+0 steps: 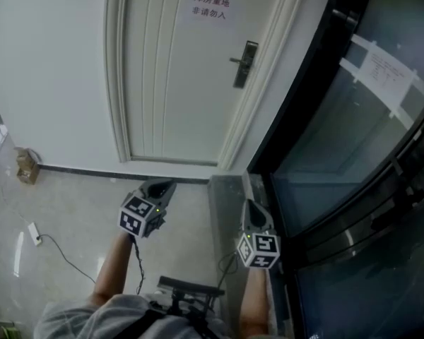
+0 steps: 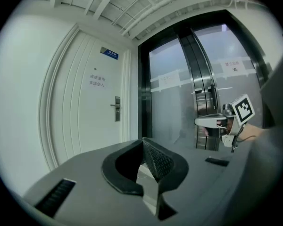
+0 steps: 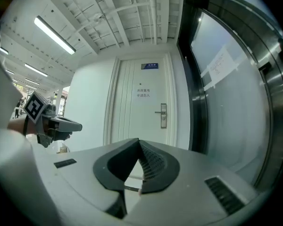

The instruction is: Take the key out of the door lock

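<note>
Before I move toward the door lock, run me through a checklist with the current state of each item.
1. Door ahead and shut: ok.
2. Lock within reach: not ok, both grippers are well short of it.
3. Key in the lock: cannot tell, too small from here.
4. Left gripper empty: ok, jaws together on nothing.
5. Right gripper empty: ok, jaws together on nothing.
6. Jaws open for a grasp: not ok, both shut.
</note>
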The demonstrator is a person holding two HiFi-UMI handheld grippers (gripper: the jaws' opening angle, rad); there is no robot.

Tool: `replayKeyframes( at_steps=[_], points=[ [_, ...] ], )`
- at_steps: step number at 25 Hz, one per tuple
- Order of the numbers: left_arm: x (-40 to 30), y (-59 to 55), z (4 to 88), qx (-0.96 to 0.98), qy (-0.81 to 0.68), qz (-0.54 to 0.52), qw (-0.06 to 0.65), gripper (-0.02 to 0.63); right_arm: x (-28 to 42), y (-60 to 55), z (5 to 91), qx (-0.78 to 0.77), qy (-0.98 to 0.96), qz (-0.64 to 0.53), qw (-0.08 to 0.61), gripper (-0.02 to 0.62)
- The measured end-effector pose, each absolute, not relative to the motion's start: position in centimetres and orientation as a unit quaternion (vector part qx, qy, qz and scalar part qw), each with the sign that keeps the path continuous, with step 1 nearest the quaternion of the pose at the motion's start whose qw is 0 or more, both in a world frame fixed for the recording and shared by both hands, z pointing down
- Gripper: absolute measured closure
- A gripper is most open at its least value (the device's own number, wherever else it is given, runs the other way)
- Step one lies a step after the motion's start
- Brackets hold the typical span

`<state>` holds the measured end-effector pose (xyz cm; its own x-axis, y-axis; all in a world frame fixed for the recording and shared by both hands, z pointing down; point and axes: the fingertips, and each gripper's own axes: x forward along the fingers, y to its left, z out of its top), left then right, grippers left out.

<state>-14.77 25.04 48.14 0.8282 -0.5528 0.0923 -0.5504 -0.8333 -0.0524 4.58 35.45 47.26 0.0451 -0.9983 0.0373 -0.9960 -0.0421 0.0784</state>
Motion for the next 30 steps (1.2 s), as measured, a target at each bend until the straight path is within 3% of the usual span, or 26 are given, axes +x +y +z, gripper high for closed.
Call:
replayKeyframes(
  at_steps=[19,30],
  points=[
    [-18.4,24.2,48.5,-0.964,0.26,-0.056,0.022,0.614,-0.9,35.5,48.2,0.742,-0.668,-0.012,0.044,0.588],
    [-16.8,21.5,48.1,-0.966,0.25,-0.052,0.023,0.614,0.2,32.8,48.2,0.745,-0.665,-0.01,0.044,0.588]
  ],
)
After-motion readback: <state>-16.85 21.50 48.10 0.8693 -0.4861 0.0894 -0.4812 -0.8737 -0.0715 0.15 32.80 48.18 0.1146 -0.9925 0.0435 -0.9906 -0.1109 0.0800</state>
